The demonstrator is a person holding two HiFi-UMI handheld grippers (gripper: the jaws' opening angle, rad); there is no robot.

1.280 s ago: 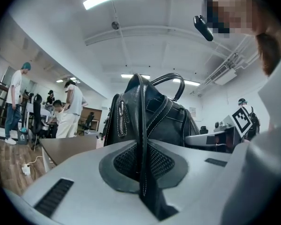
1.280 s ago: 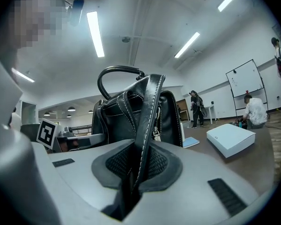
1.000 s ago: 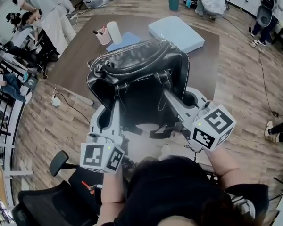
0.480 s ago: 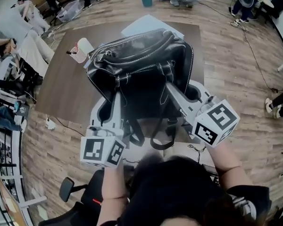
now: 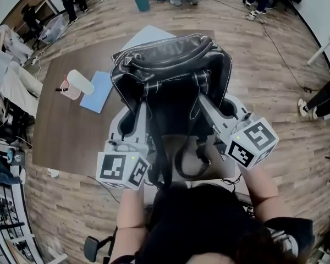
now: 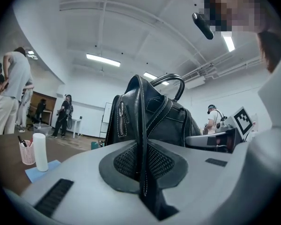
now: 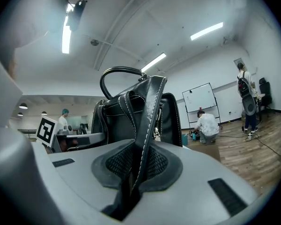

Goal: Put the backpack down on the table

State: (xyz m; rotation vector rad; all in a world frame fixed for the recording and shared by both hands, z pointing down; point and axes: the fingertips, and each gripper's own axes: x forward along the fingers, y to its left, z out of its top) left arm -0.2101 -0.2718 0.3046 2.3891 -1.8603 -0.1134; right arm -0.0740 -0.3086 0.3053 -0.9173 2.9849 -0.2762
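Clamping a black shoulder strap (image 6: 141, 125) edge-on between its ribbed pads, the left hand-held gripper (image 6: 141, 165) has its jaws drawn almost together on the leather. The right hand-held gripper (image 7: 138, 165) pinches the other strap (image 7: 150, 111) the same way, its jaws narrow around the stitched band. Both hand-held grippers point level and away from the person, side by side, each with its marker cube nearest the body.

The black backpack (image 5: 170, 76) hangs from these two straps just beyond the jaw tips. It stands upright, its long axis running up and down, the zipped top and carrying handle uppermost and its strap side facing the person. The lower ends of the straps droop in loops (image 5: 182, 164) between the two hand-held grippers.

From the head view the backpack sits over the near right part of the brown tabletop (image 5: 71, 131); whether its base touches the wood cannot be told. A pale blue box (image 5: 148, 37) shows on the tabletop just behind the backpack. Well to the left lie a blue sheet (image 5: 97, 91), a white roll (image 5: 80, 82) and a pink cup (image 5: 70, 91) of pens close together. Wood flooring (image 5: 275, 81) surrounds the tabletop.
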